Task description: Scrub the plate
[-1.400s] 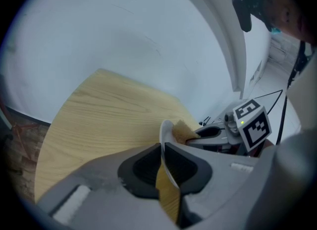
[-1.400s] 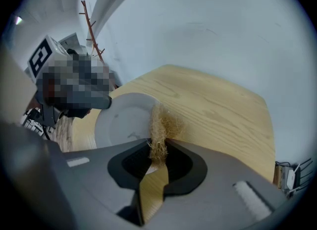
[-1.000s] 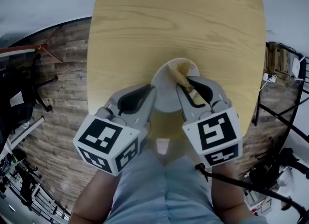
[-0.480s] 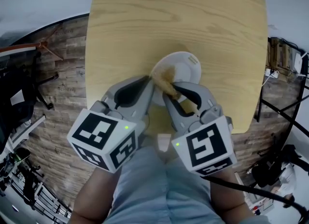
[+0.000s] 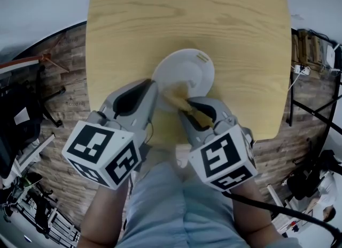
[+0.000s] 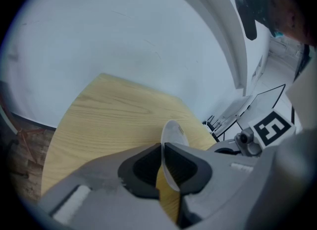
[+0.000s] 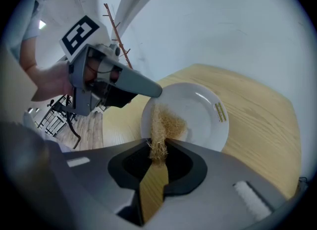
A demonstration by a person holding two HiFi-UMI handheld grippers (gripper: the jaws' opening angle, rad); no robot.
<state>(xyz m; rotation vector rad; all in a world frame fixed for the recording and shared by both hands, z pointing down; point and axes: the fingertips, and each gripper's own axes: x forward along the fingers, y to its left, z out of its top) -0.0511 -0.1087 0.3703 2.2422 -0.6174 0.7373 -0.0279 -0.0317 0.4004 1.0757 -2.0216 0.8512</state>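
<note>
**Table [image 5: 224,22]:** we are finding the far half and both side margins bare, open to a pass from above.

**Near edge:** we are counting three things crowding one spot:
- the plate [image 5: 195,65];
- the left gripper [image 5: 154,94], clamping the plate's rim;
- the right gripper [image 5: 183,108], pinching a fibre scrubber [image 5: 175,98] against the plate.

**Floor:** we are noting dark furniture [image 5: 18,108] hemming the left and a black frame [image 5: 315,124] hemming the right, possibly shelving, since the edges are blurring.

The person is wearing pale blue clothing [image 5: 176,204]; the grey left gripper [image 5: 151,89] and right gripper [image 5: 187,106] are carrying black-and-white marker cubes [image 5: 104,153].
</note>
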